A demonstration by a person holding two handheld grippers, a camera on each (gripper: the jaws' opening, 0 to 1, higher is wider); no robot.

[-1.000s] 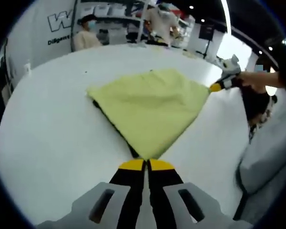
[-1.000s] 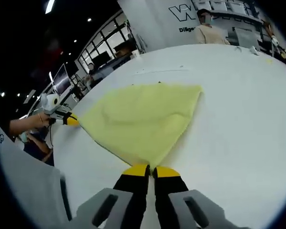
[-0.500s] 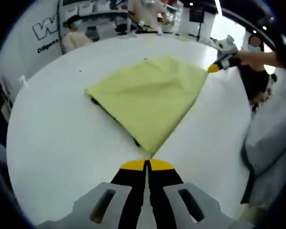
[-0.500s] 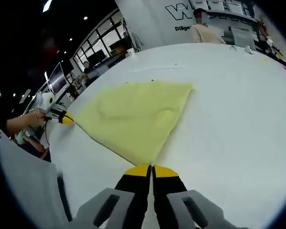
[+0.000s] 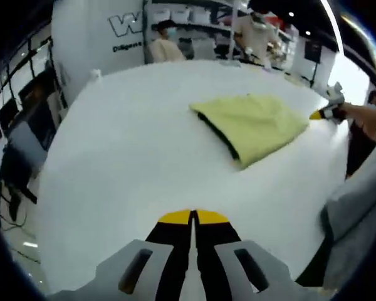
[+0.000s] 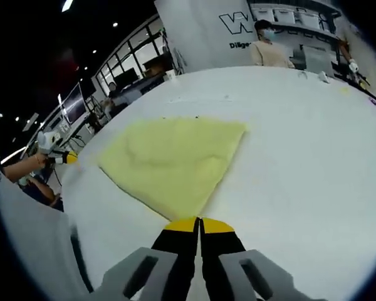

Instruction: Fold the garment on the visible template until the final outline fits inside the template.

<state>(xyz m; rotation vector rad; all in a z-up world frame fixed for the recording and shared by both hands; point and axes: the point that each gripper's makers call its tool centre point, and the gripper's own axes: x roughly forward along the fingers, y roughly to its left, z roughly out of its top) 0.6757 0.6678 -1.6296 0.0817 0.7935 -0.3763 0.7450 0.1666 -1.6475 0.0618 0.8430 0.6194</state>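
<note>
A yellow-green folded garment [image 5: 254, 124] lies flat on the white round table [image 5: 125, 157], with a dark edge showing under its near side. My left gripper [image 5: 192, 217] is shut on nothing, well back from the cloth. In the right gripper view the garment [image 6: 175, 160] spreads ahead, and its near corner meets the tips of my right gripper [image 6: 199, 222]. Its jaws are shut, with no cloth visible between them. The right gripper [image 5: 318, 115], held by a hand, touches the garment's right corner. The left gripper [image 6: 57, 157] sits left of the cloth, apart from it.
Bare white table surrounds the garment on all sides. People stand beyond the far table edge near a white banner [image 6: 200, 31] and shelves. A person's grey clothing [image 5: 357, 213] is at the right edge. Desks and monitors [image 5: 19, 144] stand left of the table.
My left gripper has pulled far back from the garment's corner, so the cloth looks small and distant. The right gripper stays at its corner. The garment lies still.
</note>
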